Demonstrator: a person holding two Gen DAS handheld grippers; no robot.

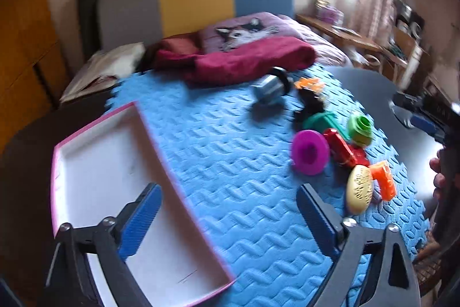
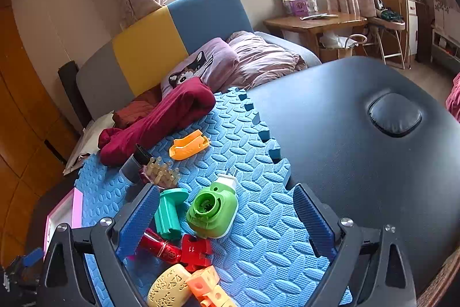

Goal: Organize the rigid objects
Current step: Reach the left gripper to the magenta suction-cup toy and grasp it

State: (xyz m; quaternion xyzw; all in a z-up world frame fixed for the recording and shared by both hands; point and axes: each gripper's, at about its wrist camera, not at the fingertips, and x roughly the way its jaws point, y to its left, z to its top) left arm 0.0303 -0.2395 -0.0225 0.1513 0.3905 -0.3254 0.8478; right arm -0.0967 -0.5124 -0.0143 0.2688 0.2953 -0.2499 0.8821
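Note:
A white tray with a pink rim (image 1: 95, 174) lies empty on the blue foam mat (image 1: 230, 151) at the left. My left gripper (image 1: 227, 209) is open and empty, its left finger over the tray. Toys lie in a cluster at the right: a magenta spool (image 1: 310, 151), a red piece (image 1: 343, 149), a green plug-in device (image 1: 359, 130), a teal spool (image 1: 319, 121), a cream oval (image 1: 359, 189), an orange block (image 1: 383, 183). My right gripper (image 2: 227, 209) is open and empty above the green device (image 2: 212, 210), the teal spool (image 2: 168, 212) and the red piece (image 2: 195, 249).
A grey cylinder with a black cap (image 1: 268, 87) and an orange clip (image 2: 188, 147) lie further back on the mat. A dark red cloth (image 1: 244, 59) lies at the mat's far edge. A black padded table surface (image 2: 359, 148) lies to the right. Bed and desk stand behind.

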